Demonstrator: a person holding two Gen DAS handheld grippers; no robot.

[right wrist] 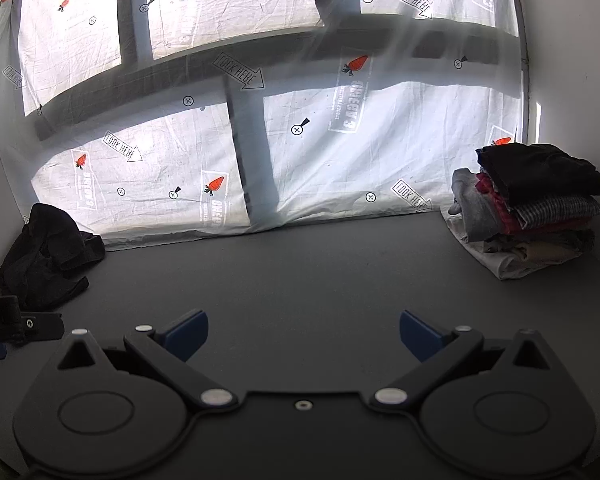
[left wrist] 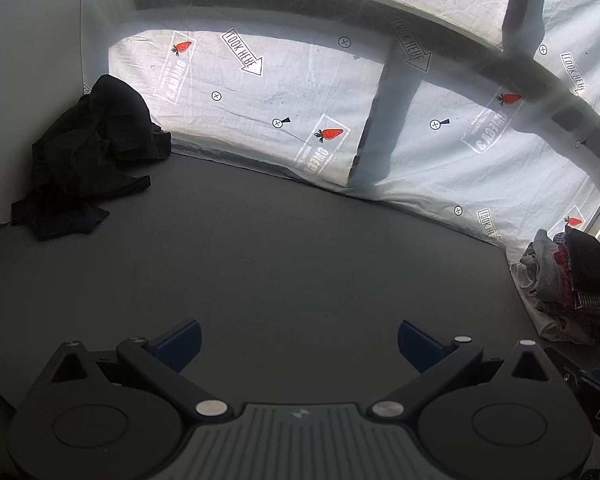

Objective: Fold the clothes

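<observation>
1. Left gripper at bottom centre of the left view, jaws spread wide, nothing between the blue fingertips.
2. Right gripper at bottom centre of the right view, jaws also spread wide and empty.
3. Dark heap of crumpled clothes at middle left of the left view, lying on the grey table, leaning against a white panel.
4. Same heap at lower left in the right view, well apart from both grippers.
5. Folded stack at middle right of the right view, black piece on top, then checked, red and pale ones below.
6. Same stack at right edge of the left view.
7. Printed white sheet behind the table, with carrots and "LOOK HERE" arrows, lit from behind.
</observation>
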